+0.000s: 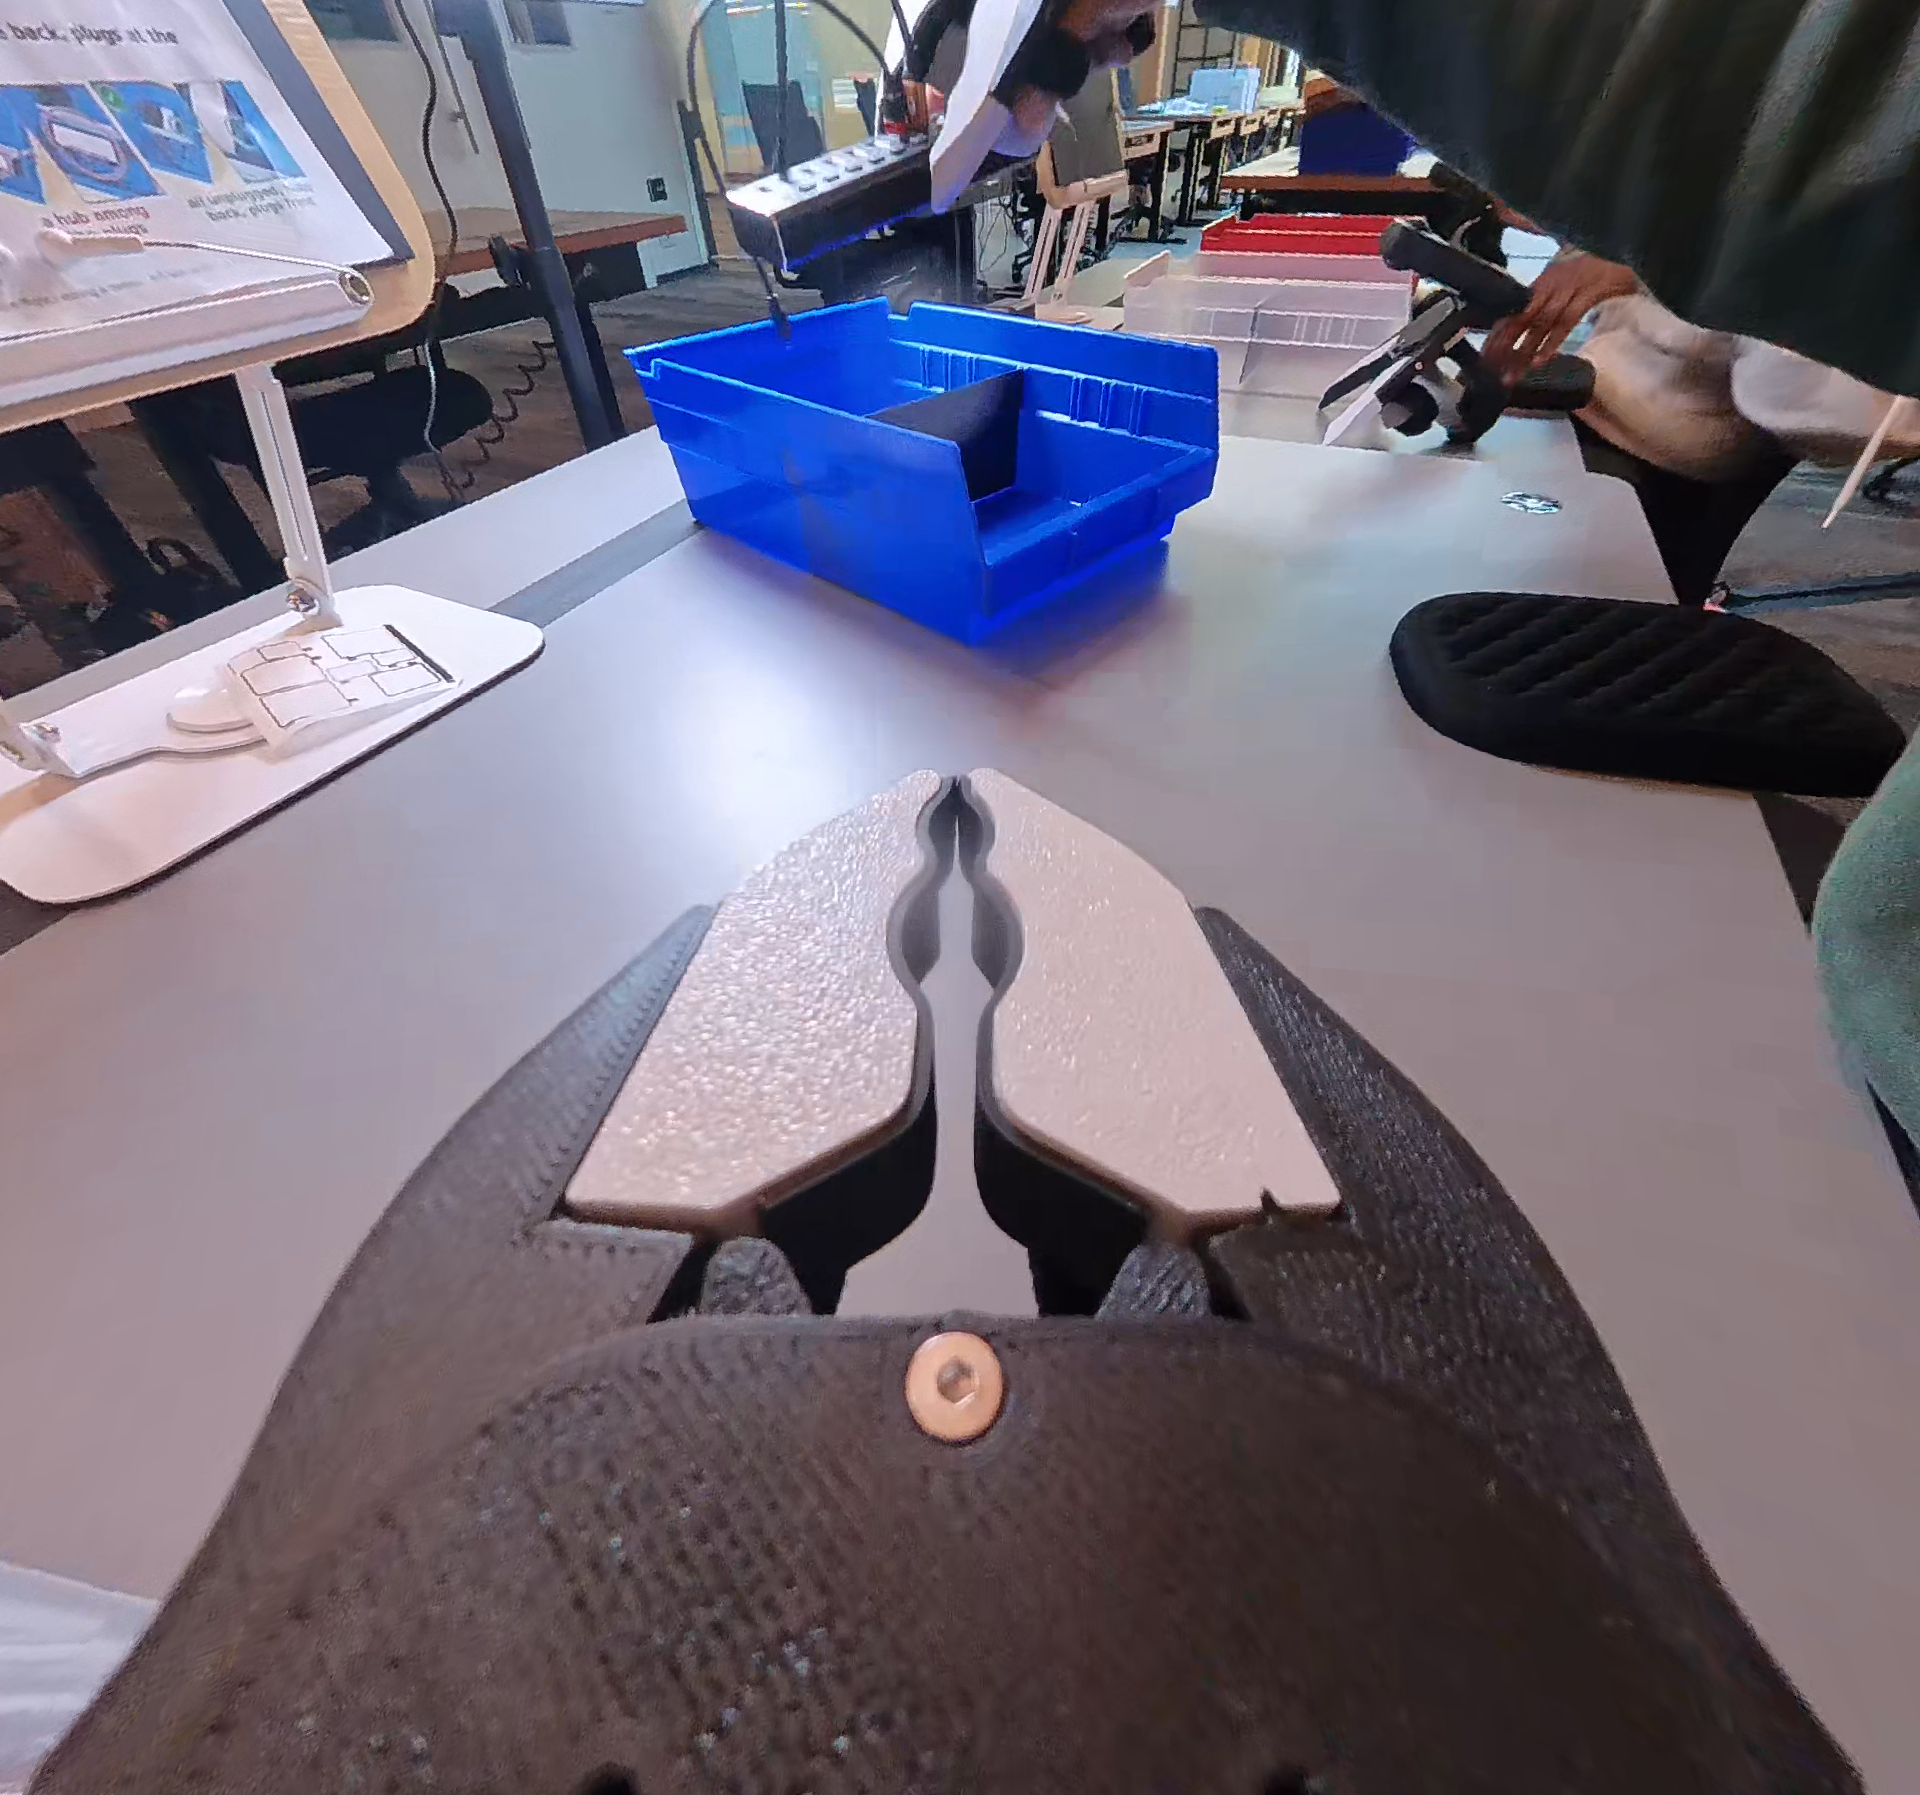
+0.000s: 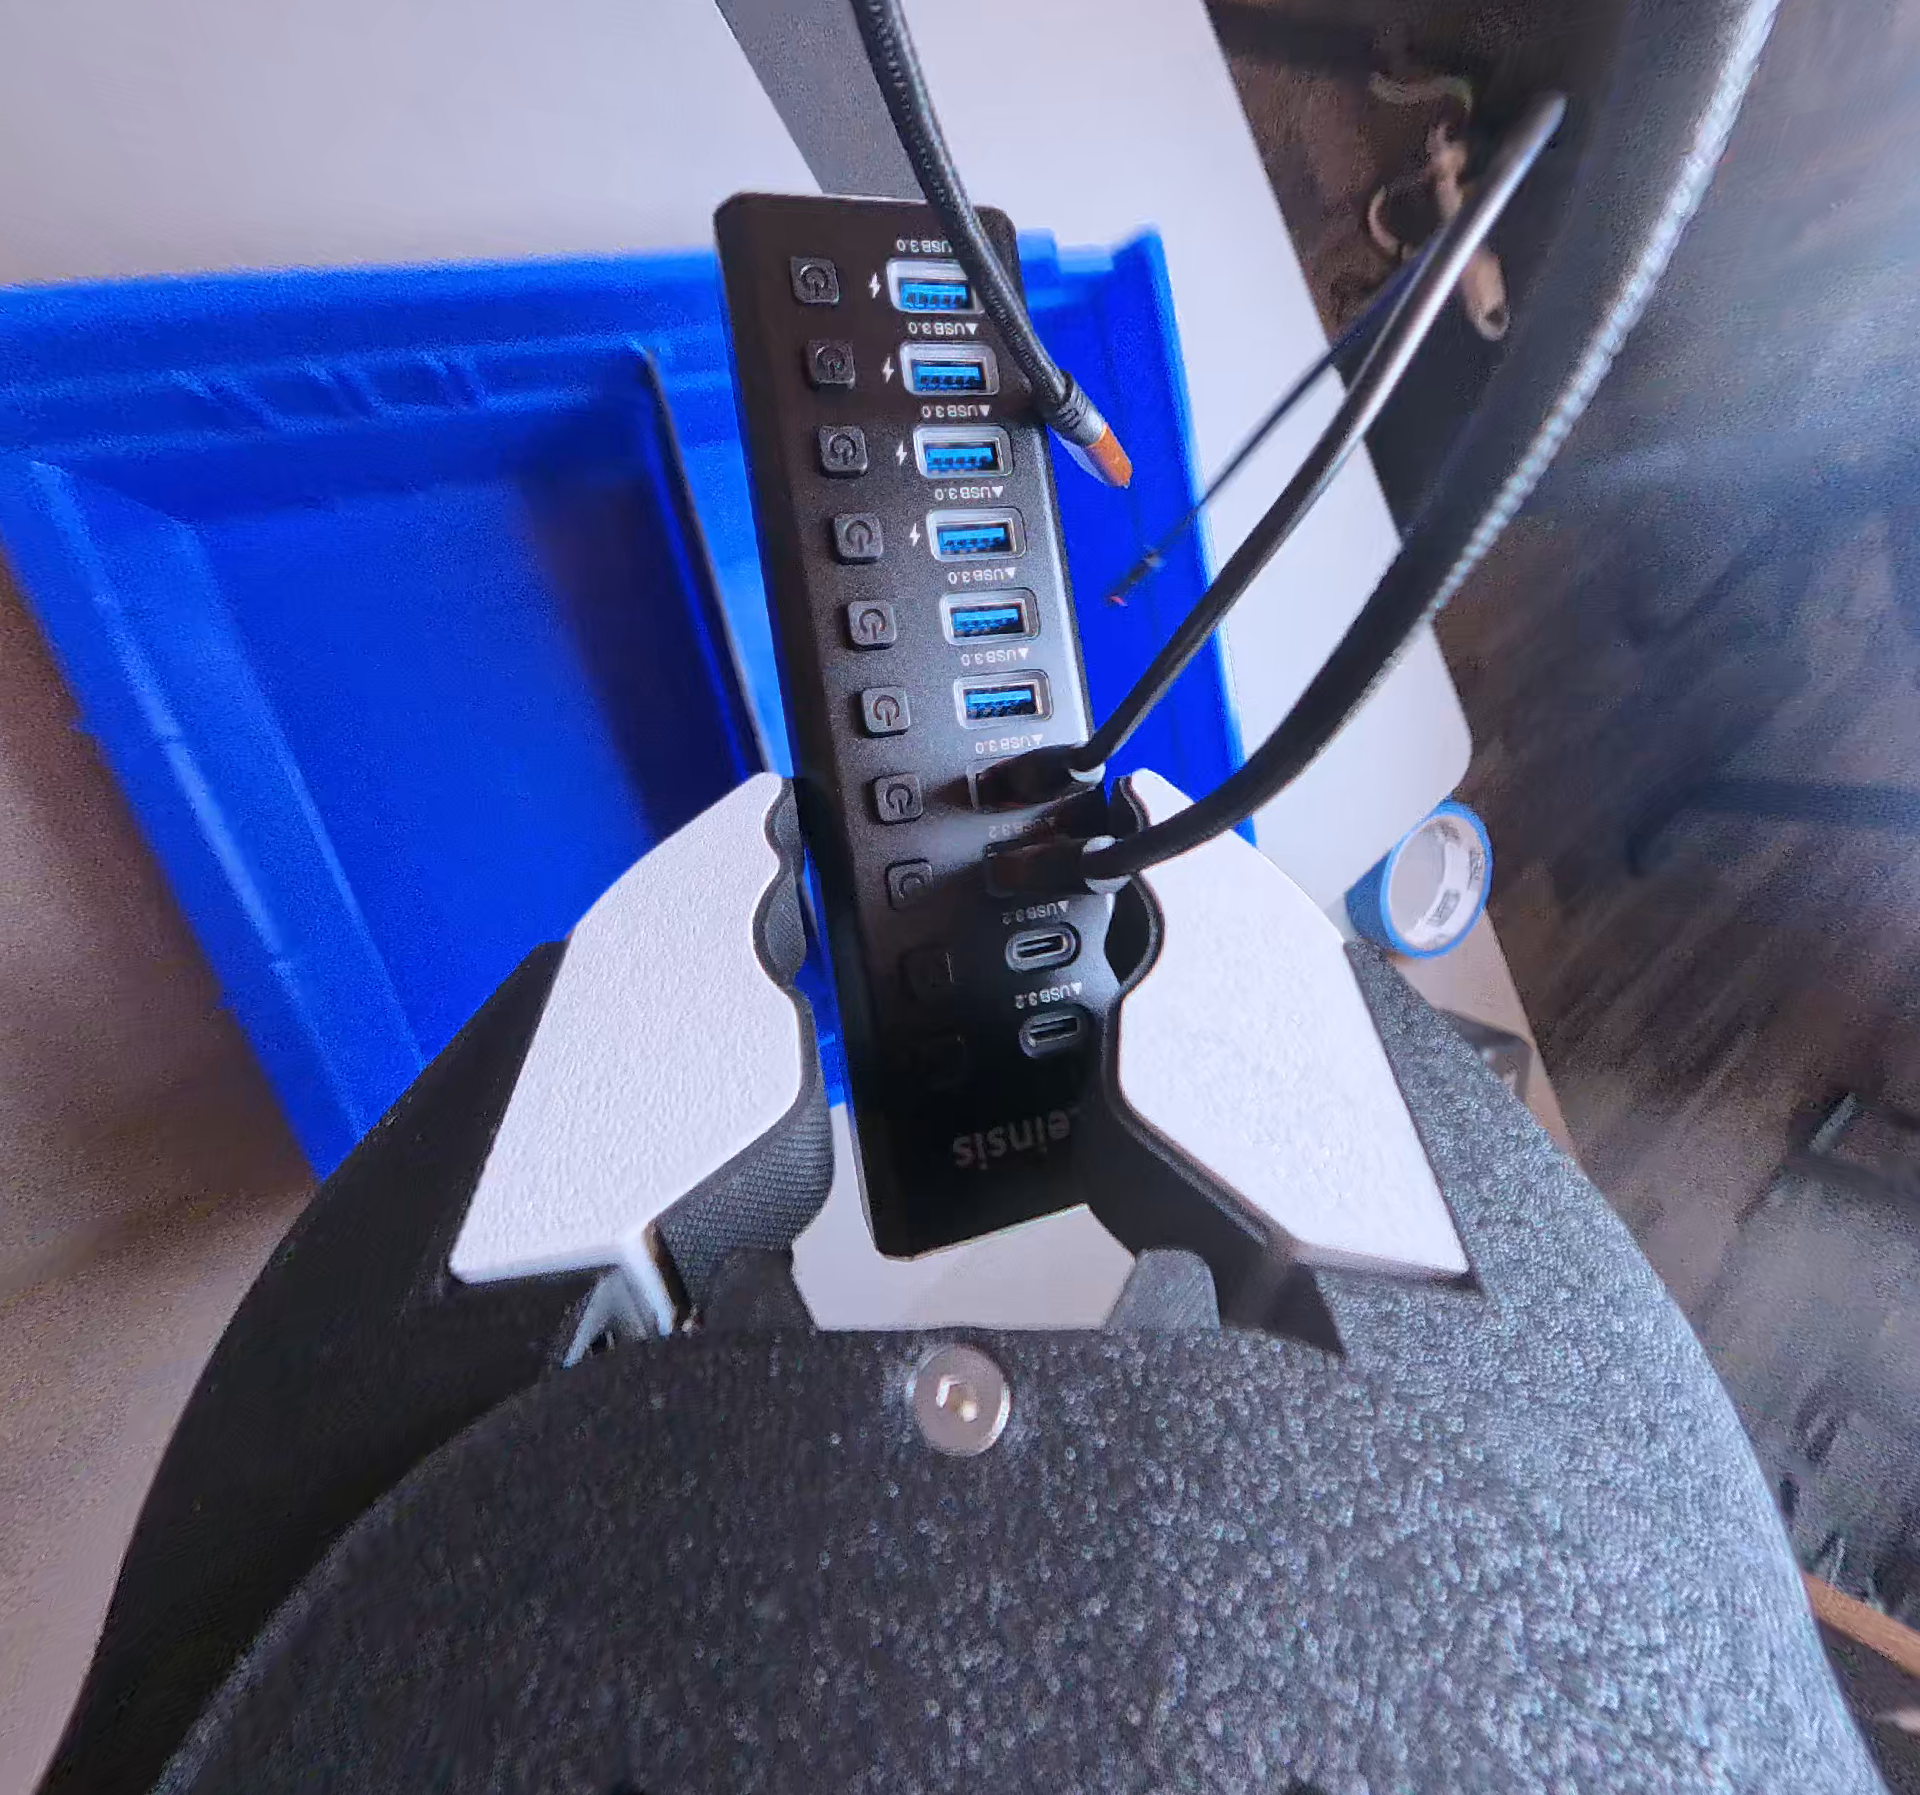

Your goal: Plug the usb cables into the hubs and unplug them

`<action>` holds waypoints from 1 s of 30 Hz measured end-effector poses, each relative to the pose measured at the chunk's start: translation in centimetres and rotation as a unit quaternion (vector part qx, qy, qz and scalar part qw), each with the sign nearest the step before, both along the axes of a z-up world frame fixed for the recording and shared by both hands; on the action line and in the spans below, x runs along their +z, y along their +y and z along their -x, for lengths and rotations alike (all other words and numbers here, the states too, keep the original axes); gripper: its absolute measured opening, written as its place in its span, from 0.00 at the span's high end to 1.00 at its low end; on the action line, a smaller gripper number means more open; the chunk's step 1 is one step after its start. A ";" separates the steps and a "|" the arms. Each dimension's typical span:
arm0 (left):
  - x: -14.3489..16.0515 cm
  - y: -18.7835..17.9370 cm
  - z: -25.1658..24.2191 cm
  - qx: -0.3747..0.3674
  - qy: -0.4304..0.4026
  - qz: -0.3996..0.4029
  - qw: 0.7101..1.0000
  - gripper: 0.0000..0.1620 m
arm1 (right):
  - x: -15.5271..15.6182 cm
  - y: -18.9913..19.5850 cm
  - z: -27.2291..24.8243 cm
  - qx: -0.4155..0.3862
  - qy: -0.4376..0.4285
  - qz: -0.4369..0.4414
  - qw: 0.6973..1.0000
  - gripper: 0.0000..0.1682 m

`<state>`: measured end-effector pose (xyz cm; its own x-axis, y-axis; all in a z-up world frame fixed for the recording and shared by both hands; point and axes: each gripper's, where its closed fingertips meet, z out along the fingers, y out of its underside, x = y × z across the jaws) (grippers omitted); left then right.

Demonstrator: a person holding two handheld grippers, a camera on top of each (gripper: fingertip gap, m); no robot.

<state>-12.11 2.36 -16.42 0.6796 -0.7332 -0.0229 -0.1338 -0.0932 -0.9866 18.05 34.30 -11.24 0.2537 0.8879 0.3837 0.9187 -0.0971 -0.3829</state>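
The right gripper (image 2: 961, 789) clamps a long black hub (image 2: 935, 706) by its two edges, at centre frame, held in the air above the blue bin (image 2: 364, 654). Down the hub's face runs a column of round buttons beside blue-lined ports, with two small oval ports near the bottom. Two black cables (image 2: 1299, 602) sit plugged in just above the fingers; a braided cable (image 2: 935, 135) with an orange-tipped plug dangles loose beside it. In the left wrist view, the left gripper (image 1: 958, 789) sits closed and empty, low over the grey table (image 1: 1351, 914).
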 end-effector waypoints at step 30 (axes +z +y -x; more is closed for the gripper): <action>-2.2 0.9 0.8 0.027 0.031 0.038 0.998 0.76 | -0.7 0.9 1.6 -0.017 0.089 -0.039 0.995 0.61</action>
<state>-12.91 3.30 -18.59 0.7172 -0.6968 -0.0108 -0.1862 -0.1767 -0.9665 16.47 35.24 -11.95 0.3532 0.8471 0.3970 0.8324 -0.0909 -0.5466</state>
